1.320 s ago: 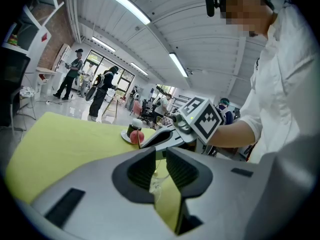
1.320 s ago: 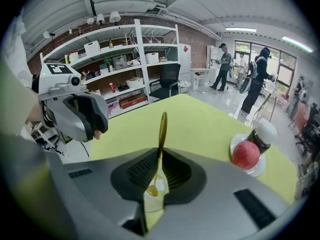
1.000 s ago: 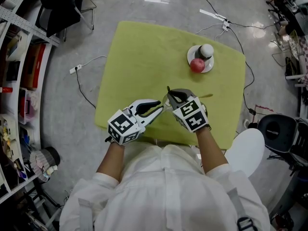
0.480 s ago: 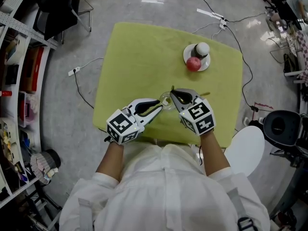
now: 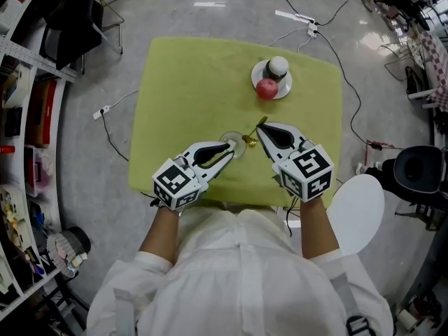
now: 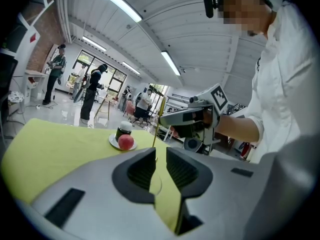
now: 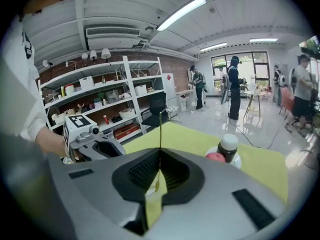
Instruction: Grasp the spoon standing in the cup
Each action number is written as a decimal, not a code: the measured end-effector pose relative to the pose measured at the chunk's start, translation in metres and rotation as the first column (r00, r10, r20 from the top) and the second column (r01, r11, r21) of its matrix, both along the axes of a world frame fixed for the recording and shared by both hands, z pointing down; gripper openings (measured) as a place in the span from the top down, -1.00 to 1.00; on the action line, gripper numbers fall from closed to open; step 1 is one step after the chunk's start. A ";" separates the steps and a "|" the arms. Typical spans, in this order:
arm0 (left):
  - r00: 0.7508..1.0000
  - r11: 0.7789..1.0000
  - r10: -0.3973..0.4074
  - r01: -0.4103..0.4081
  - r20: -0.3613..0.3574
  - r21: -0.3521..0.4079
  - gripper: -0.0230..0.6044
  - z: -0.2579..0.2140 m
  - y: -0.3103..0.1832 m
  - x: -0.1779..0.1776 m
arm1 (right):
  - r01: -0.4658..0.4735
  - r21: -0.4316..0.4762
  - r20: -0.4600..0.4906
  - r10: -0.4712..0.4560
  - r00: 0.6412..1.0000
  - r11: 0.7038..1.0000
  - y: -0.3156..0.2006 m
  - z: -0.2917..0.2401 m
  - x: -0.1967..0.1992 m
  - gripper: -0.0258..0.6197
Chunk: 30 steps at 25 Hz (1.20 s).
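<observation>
- Since the right gripper's [image 5: 260, 127] fingers are clamped on the spoon [image 5: 250, 137] handle, the grasp looks done
- Spoon hangs at the right rim of the cup [image 5: 232, 145], on the near counter [image 5: 189, 82]; the left gripper's [image 5: 229, 152] fingers pinch the cup wall
- Left to do: at most, lifting it clear
- Count: one spoon, one cup, two grippers; farther off, one plate [image 5: 256, 78], one apple [image 5: 267, 88], one bottle [image 5: 278, 67]

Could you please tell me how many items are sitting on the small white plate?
2: a red fruit at the plate's near edge, and a dark bottle with a white cap just behind it. Nothing else shows there.
</observation>
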<state>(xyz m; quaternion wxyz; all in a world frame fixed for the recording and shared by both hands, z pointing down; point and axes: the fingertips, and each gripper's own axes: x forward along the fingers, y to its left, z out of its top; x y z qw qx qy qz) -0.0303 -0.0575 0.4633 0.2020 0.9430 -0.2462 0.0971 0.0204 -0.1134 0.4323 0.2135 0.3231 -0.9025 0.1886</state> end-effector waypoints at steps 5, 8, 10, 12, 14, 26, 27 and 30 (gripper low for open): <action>1.000 1.000 0.009 -0.009 0.005 0.006 0.72 -0.001 0.000 0.006 | -0.052 0.002 0.041 0.052 0.998 0.999 -0.001 -0.012 0.021 0.90; 1.000 1.000 0.011 -0.011 0.006 0.007 0.72 -0.001 0.000 0.010 | -0.073 -0.028 0.041 0.074 0.996 0.997 0.000 -0.001 0.032 0.90; 1.000 1.000 0.012 -0.012 0.009 0.006 0.72 0.000 0.001 0.012 | -0.079 -0.061 0.027 0.081 0.996 0.995 0.003 0.014 0.038 0.90; 1.000 1.000 0.012 -0.012 0.013 0.004 0.72 0.001 0.001 0.013 | -0.077 -0.109 0.012 0.079 0.997 0.991 0.008 0.034 0.042 0.90; 1.000 1.000 0.009 -0.010 0.016 0.003 0.72 0.001 0.001 0.012 | -0.067 -0.163 -0.006 0.067 0.998 0.984 0.014 0.054 0.043 0.90; 0.999 1.000 0.004 -0.004 0.035 0.000 0.72 0.003 0.001 0.012 | -0.030 -0.315 -0.067 0.009 0.998 0.949 0.027 0.116 0.043 0.90; 0.999 1.000 0.002 -0.002 0.035 0.000 0.72 0.003 0.001 0.012 | -0.030 -0.315 -0.067 0.009 0.998 0.949 0.026 0.116 0.043 0.90; 0.999 1.000 -0.001 0.001 0.036 -0.002 0.72 0.003 0.002 0.011 | -0.034 -0.316 -0.067 0.014 0.998 0.948 0.024 0.118 0.043 0.90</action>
